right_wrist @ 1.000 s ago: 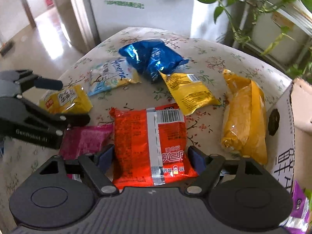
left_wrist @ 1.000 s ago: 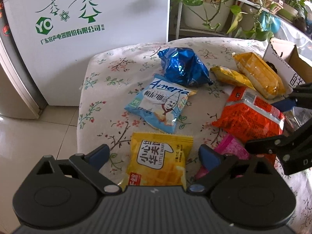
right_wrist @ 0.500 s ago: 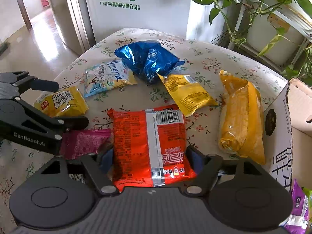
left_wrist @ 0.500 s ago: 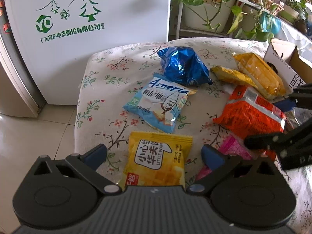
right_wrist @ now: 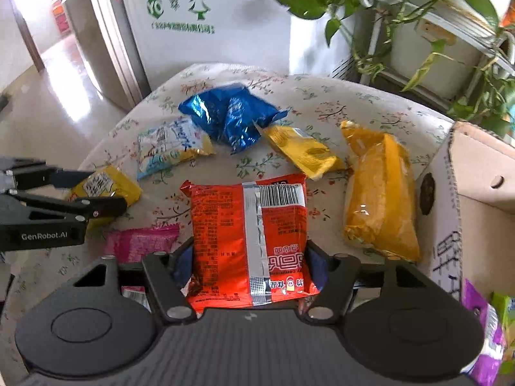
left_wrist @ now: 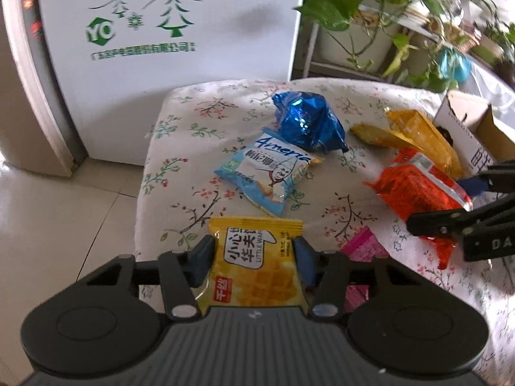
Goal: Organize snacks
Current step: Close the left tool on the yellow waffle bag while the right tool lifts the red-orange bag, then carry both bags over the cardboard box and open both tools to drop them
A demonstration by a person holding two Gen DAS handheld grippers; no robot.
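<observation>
Only the right wrist view shows the cardboard box (right_wrist: 457, 212) interior, with purple and green packets at its near corner. Left gripper (left_wrist: 254, 257): jaws clamped on both sides of the yellow wafer packet (left_wrist: 256, 267) lying on the floral tablecloth (left_wrist: 206, 119). Right gripper (right_wrist: 249, 267): jaws have just been closing, pads now pressing the red noodle packet (right_wrist: 248, 234), beside the orange bag (right_wrist: 379, 199).
</observation>
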